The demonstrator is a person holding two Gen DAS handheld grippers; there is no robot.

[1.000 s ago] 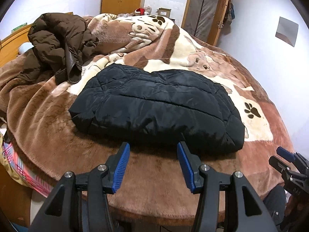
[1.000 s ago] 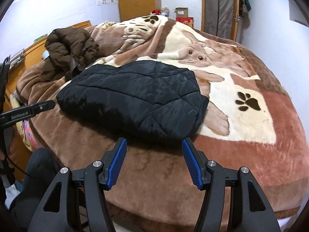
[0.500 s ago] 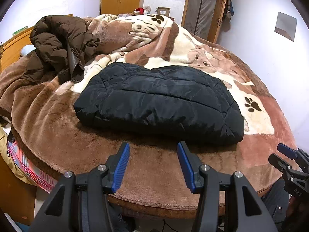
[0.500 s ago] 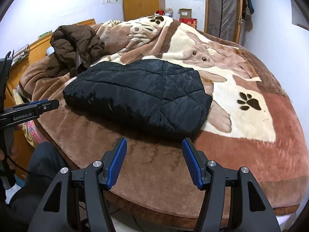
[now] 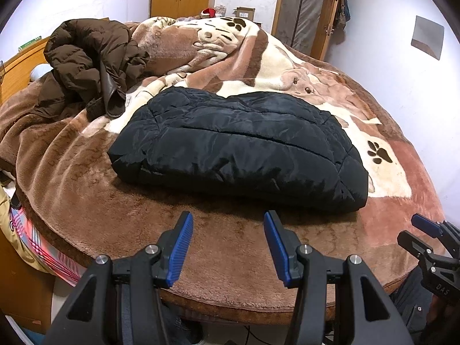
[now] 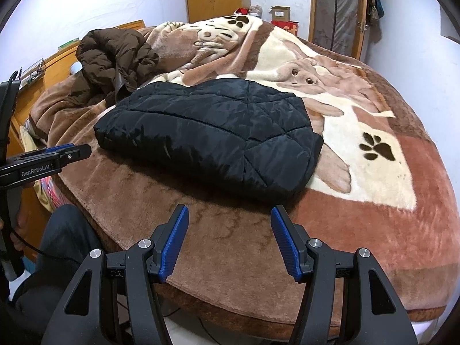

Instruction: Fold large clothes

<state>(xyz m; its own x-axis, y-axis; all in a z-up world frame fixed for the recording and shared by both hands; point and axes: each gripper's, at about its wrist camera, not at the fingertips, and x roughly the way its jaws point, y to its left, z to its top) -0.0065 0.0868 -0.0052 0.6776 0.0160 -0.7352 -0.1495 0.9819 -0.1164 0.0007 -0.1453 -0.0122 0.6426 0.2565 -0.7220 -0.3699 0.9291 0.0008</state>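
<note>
Black quilted jacket (image 5: 238,149), soft, bulky, slippery: grip its near-edge corners; left gripper (image 5: 227,247) and right gripper (image 6: 230,241) gape empty.

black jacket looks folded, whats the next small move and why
Probably reach toward the brown coat heaped behind. The black jacket lies in a compact fold on the blanket, and both the left hand-held gripper and the right hand-held gripper are open, holding nothing.

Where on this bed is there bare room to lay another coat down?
Bare blanket lies right of the black jacket, around the paw print, and along the near edge before both grippers. The far left is crowded by the brown coat.
</note>
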